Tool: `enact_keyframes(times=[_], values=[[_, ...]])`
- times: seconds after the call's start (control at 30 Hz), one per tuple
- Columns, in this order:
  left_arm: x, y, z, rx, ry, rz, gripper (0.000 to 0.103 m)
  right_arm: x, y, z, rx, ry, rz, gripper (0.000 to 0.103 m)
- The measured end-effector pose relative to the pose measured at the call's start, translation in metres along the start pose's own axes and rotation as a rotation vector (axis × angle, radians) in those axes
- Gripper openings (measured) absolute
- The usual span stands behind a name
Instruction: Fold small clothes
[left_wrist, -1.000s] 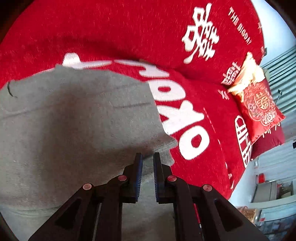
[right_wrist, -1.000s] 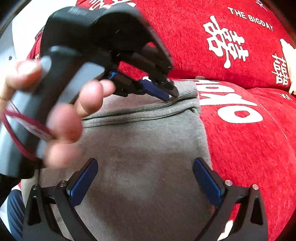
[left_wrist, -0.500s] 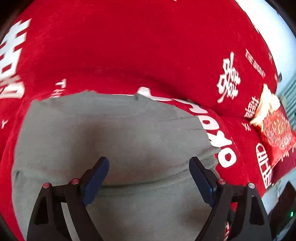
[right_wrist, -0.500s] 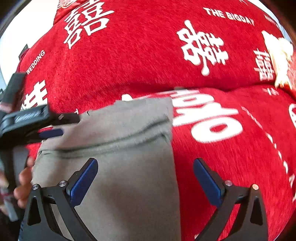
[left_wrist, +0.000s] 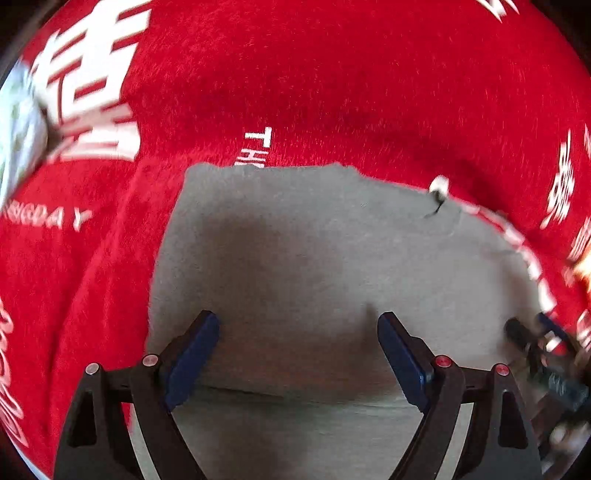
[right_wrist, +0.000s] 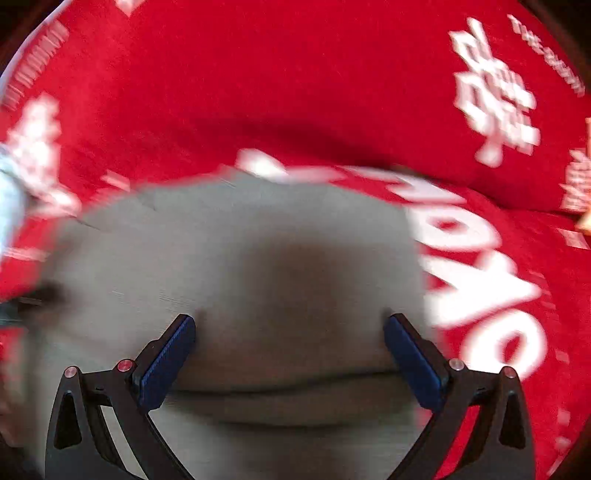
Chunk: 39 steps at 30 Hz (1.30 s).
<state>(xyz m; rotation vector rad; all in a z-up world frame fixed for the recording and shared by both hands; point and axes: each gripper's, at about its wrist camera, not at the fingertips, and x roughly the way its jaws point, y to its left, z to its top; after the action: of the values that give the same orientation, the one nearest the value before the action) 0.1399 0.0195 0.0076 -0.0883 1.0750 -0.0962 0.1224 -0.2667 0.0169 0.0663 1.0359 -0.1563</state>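
A grey folded garment (left_wrist: 314, 258) lies flat on the red cover, with a fold line running across its near part. My left gripper (left_wrist: 298, 332) hovers over the garment's left half, open, nothing between its blue pads. In the right wrist view the same grey garment (right_wrist: 240, 251) fills the middle, blurred by motion. My right gripper (right_wrist: 289, 332) stands open above its right half, its right finger near the garment's right edge. The right gripper also shows, blurred, at the lower right edge of the left wrist view (left_wrist: 546, 354).
The red plush cover (left_wrist: 332, 74) with white lettering spreads under and behind the garment. A pale blurred object (left_wrist: 18, 122) sits at the far left edge. A dark blurred shape (right_wrist: 33, 295), probably the left gripper, touches the left edge of the right wrist view.
The left gripper let go of the garment's right corner, opened wide and swung left over the cloth. The right gripper stayed open, drifted right, then came back over the garment's right part.
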Motion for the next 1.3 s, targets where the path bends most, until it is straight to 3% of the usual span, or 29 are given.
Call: enact_keyframes(times=[0.07, 0.1, 0.13, 0.2, 0.3, 0.4, 0.47, 0.57, 0.6, 0.87, 1.03, 1.13, 1.3], values=[[-0.002, -0.004, -0.003, 0.024, -0.002, 0.036, 0.088, -0.006, -0.013, -0.004, 0.069, -0.024, 0.002, 0.102], [-0.007, -0.004, -0.004, 0.016, -0.015, 0.018, 0.088, -0.013, -0.017, -0.005, 0.105, -0.023, -0.012, 0.103], [-0.016, -0.005, -0.009, -0.002, -0.046, -0.037, 0.088, -0.022, -0.016, -0.008, 0.111, -0.035, 0.009, 0.103], [-0.022, -0.015, -0.017, 0.009, -0.048, -0.079, 0.088, -0.042, -0.004, -0.016, 0.068, -0.079, 0.076, 0.103], [-0.025, -0.037, -0.041, 0.123, -0.060, 0.007, 0.088, -0.059, 0.027, -0.030, -0.033, -0.087, 0.177, 0.102], [-0.021, -0.038, -0.059, 0.131, -0.014, 0.022, 0.089, -0.052, 0.049, -0.049, -0.071, -0.037, 0.144, 0.102], [-0.031, -0.034, -0.075, 0.134, -0.055, 0.027, 0.089, -0.046, 0.053, -0.068, -0.074, -0.004, 0.128, 0.102], [-0.040, -0.030, -0.094, 0.147, -0.071, 0.020, 0.091, -0.061, 0.056, -0.096, -0.093, -0.077, 0.101, 0.102], [-0.043, -0.031, -0.099, 0.152, -0.070, 0.019, 0.103, -0.065, 0.055, -0.102, -0.084, -0.089, 0.104, 0.102], [-0.075, -0.025, -0.161, 0.177, -0.163, 0.012, 0.103, -0.107, 0.055, -0.166, -0.118, -0.212, 0.110, 0.102], [-0.092, -0.018, -0.196, 0.197, -0.179, -0.001, 0.103, -0.124, 0.051, -0.199, -0.140, -0.235, 0.107, 0.102], [-0.101, -0.011, -0.217, 0.185, -0.147, -0.025, 0.103, -0.134, 0.047, -0.221, -0.153, -0.215, 0.112, 0.102], [-0.108, -0.016, -0.249, 0.275, -0.087, 0.010, 0.103, -0.143, 0.047, -0.249, -0.231, -0.112, 0.083, 0.102]])
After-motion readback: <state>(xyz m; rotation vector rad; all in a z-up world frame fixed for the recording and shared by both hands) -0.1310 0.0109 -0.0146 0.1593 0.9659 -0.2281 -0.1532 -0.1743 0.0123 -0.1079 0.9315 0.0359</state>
